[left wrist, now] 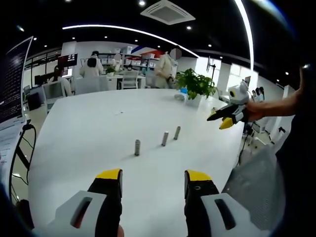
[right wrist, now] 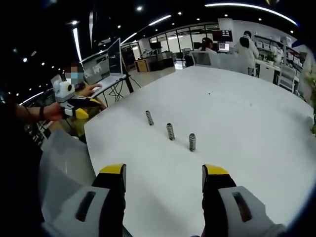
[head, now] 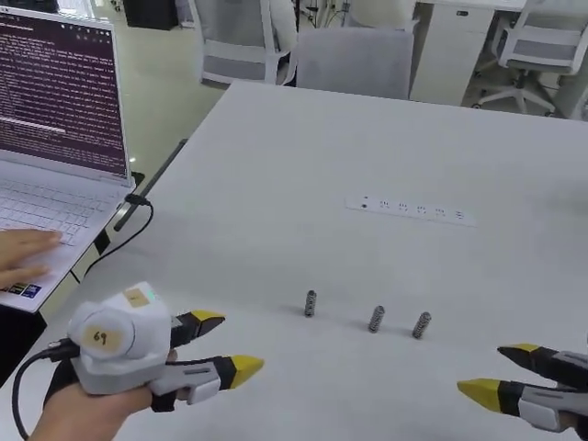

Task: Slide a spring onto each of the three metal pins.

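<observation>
The left gripper [head: 230, 342] has its jaws wide apart and holds nothing. The right gripper [head: 494, 370] is the same, jaws apart and empty. Ahead of them on the table [head: 322, 165], three pins [head: 377, 319] stand upright in a row, each with a spring [right wrist: 170, 131] around it.

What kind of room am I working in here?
Probably an open-plan office or lab: a laptop on the white table, office chairs behind it, and rows of desks under strip ceiling lights.
</observation>
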Demonstrator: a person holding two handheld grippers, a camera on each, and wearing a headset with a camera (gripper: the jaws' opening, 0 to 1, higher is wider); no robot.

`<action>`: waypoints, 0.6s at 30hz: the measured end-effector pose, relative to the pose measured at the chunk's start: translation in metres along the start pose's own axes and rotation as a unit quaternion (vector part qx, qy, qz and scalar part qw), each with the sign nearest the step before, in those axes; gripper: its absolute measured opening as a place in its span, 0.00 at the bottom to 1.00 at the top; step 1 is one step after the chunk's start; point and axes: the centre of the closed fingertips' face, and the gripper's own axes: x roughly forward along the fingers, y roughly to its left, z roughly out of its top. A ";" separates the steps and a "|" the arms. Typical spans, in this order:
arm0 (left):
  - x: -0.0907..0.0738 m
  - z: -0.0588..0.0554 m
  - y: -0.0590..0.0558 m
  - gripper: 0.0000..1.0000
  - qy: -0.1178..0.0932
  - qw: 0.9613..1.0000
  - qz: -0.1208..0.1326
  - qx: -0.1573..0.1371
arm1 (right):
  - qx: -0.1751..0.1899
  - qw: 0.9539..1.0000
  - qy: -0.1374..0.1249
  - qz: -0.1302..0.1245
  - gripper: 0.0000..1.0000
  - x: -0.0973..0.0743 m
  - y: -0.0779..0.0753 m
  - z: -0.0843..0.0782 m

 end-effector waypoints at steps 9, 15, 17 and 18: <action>-0.004 -0.006 -0.001 0.48 0.003 1.000 0.000 -0.006 | 0.019 1.000 0.003 0.001 0.62 0.001 0.014 -0.019; -0.006 -0.016 -0.002 0.50 0.013 1.000 0.002 -0.011 | 0.021 1.000 0.009 0.002 0.63 0.001 0.016 -0.027; -0.006 -0.018 -0.002 0.50 0.015 1.000 0.002 -0.012 | 0.023 1.000 0.009 0.003 0.64 0.001 0.017 -0.028; -0.006 -0.018 -0.002 0.50 0.015 1.000 0.002 -0.012 | 0.023 1.000 0.009 0.005 0.64 0.001 0.018 -0.028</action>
